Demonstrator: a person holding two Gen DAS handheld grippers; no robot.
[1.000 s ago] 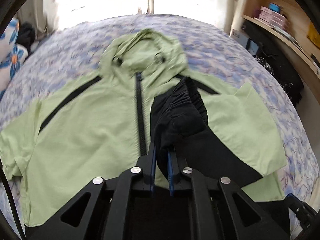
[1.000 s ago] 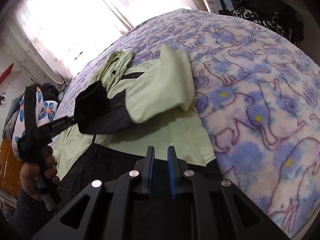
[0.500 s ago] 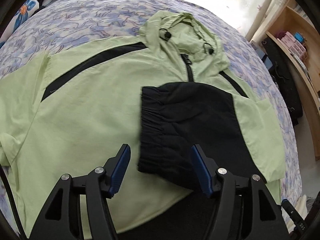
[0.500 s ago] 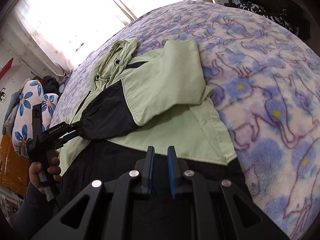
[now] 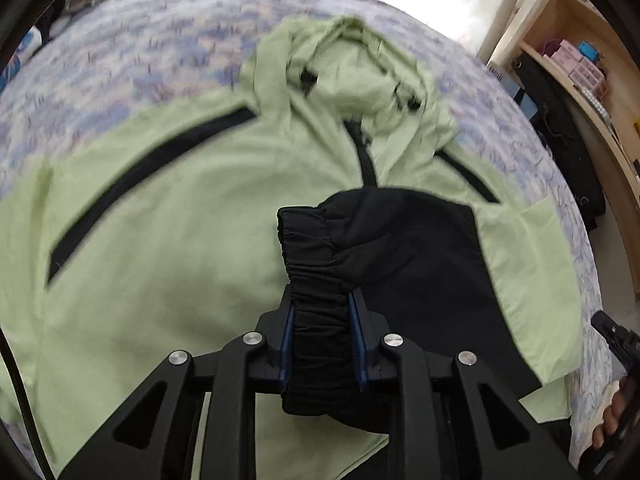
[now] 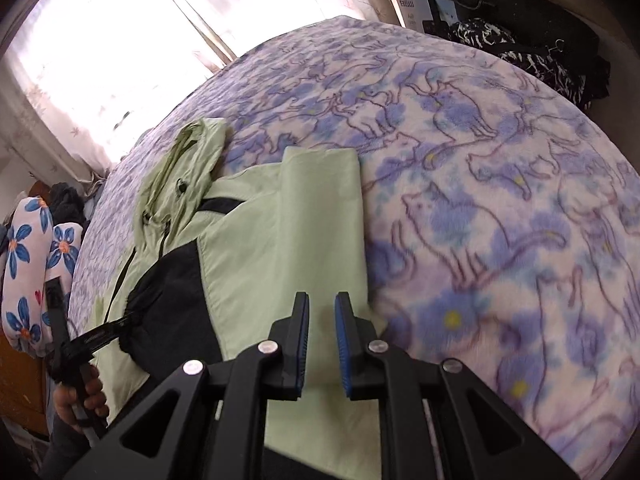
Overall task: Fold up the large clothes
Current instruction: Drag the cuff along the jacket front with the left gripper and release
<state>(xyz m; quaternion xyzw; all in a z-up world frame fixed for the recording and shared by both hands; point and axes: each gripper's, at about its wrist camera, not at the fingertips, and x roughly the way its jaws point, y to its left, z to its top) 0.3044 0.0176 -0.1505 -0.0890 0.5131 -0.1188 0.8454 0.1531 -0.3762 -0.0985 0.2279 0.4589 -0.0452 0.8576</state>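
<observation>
Because it spreads across most of what lies ahead of both tongs, the bed (image 6: pixel 500 184) comes first: a soft fleece cover printed with blue cats, which gives no firm backing for pressing a crease.

On it lies the jacket (image 5: pixel 168 264), a pale green hooded zip-up with black trim, front side up. Its long axis runs straight away from the left tongs (image 5: pixel 322 332), hood (image 5: pixel 352 64) at the far end and hem at the near end, with the zip along that line. From the right tongs (image 6: pixel 322 334) it sits ahead and to the left. I judge it thin, light and limp, probably a slick woven shell, so it should drape, slide on itself and hold no shape without support; seams, hem and cuffs look like the surest places to grip.

One sleeve (image 5: pixel 528 280) is folded inward over the chest, its length pointing from the far right toward the left tongs. Its black lower part ends in the elastic cuff (image 5: pixel 316 288).

That gathered cuff is pinched between the left tongs' blue pads, bunched thick enough to keep them partly apart, a secure hold.

The right tongs hover just above the folded sleeve, their pads slightly parted with nothing between them.
</observation>
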